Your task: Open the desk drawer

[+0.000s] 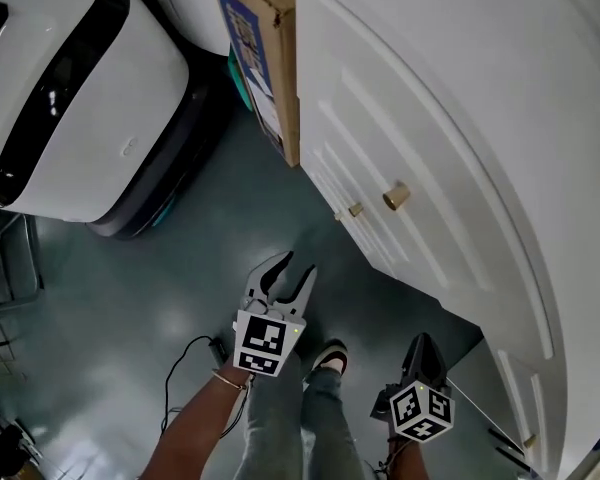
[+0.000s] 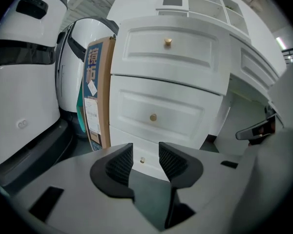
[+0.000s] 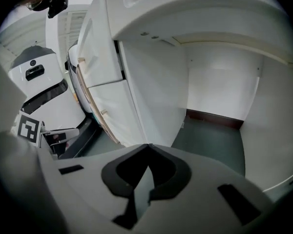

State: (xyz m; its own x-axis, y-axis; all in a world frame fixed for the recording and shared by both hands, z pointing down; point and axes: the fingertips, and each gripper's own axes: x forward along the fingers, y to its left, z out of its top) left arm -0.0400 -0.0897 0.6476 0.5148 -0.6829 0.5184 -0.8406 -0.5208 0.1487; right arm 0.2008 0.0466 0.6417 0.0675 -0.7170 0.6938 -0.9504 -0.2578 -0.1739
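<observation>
The white desk (image 1: 500, 168) fills the right of the head view, and its drawer fronts carry small brass knobs (image 1: 396, 196). The left gripper view shows three stacked drawers, all shut: top knob (image 2: 168, 41), middle knob (image 2: 153, 117), lowest knob (image 2: 142, 160). My left gripper (image 1: 292, 268) is open and points at the drawers from a short way off. The lowest knob shows in the gap between its jaws (image 2: 145, 159), beyond them and untouched. My right gripper (image 1: 418, 342) is shut on nothing, low beside the desk, and faces the desk's kneehole (image 3: 219, 91).
A large white machine with a black band (image 1: 70, 98) stands on the left. A flat cardboard box (image 1: 265, 58) leans between it and the desk side. A black cable (image 1: 180, 368) lies on the grey-green floor, and the person's shoe (image 1: 328, 356) is below the left gripper.
</observation>
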